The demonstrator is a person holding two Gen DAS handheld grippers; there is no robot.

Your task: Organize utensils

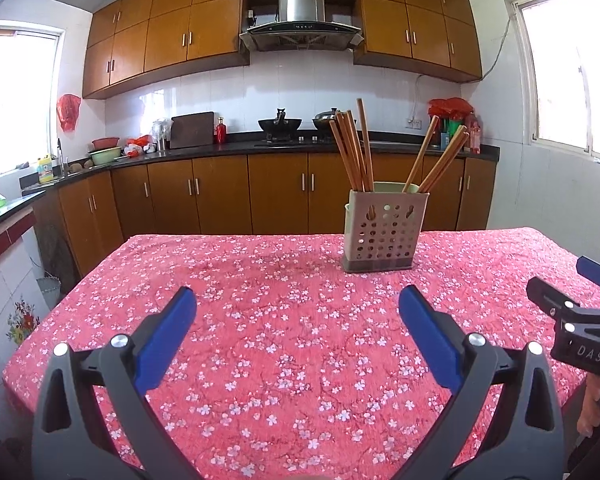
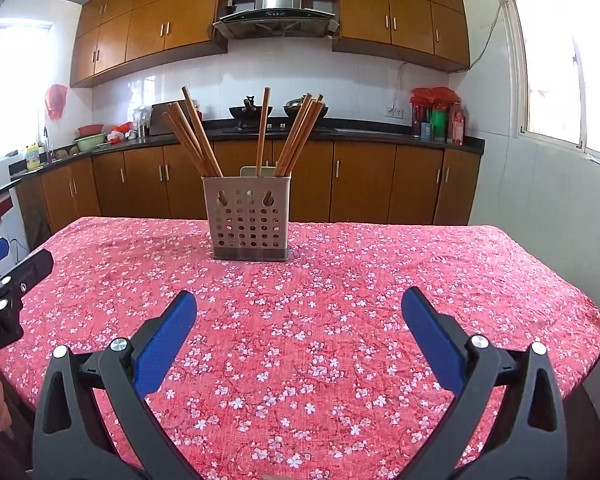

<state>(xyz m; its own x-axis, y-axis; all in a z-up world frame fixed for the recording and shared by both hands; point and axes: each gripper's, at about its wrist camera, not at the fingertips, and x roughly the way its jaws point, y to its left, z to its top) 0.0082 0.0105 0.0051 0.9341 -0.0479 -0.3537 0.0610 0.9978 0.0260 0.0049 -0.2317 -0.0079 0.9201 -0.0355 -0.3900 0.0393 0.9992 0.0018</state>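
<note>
Clearly both my left gripper and right gripper gape empty before the holder; careless reaching could topple its splayed chopsticks.

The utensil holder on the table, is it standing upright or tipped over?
Upright. The utensil holder sits flat on its dark base on the tablecloth, and the chopsticks stick up out of its open top.
</note>
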